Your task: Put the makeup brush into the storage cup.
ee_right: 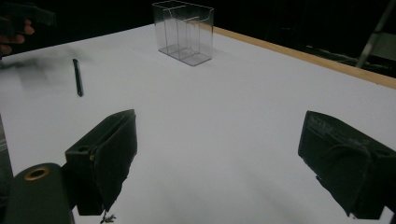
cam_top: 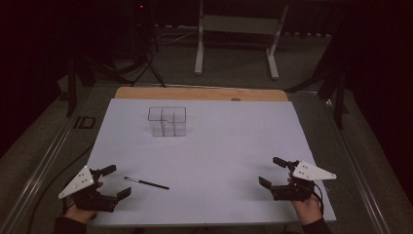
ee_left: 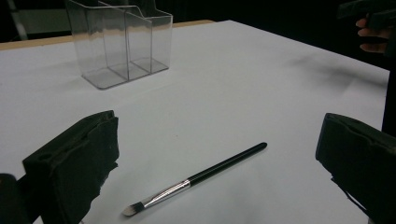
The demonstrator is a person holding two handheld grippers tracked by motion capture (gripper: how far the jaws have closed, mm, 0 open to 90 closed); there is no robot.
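A thin makeup brush (cam_top: pixel 146 183) with a black handle and silver ferrule lies flat on the white table cover, near the front left. In the left gripper view the brush (ee_left: pixel 196 178) rests just ahead, between the two jaws, bristles toward me. My left gripper (cam_top: pixel 117 181) is open, beside the brush's bristle end and not touching it. A clear plastic organizer (cam_top: pixel 167 121) with upright compartments stands toward the back, also seen as the organizer (ee_left: pixel 119 44) and the organizer (ee_right: pixel 184 31). My right gripper (cam_top: pixel 272 172) is open at the front right, holding nothing. The brush (ee_right: pixel 77 77) lies far left of it.
The white cover (cam_top: pixel 219 146) spreads over a wooden table whose edge (cam_top: pixel 199 93) shows at the back. Cables and a white stand's legs (cam_top: pixel 236 44) sit on the floor beyond. The other hand (ee_left: pixel 373 32) appears at the far right of the left gripper view.
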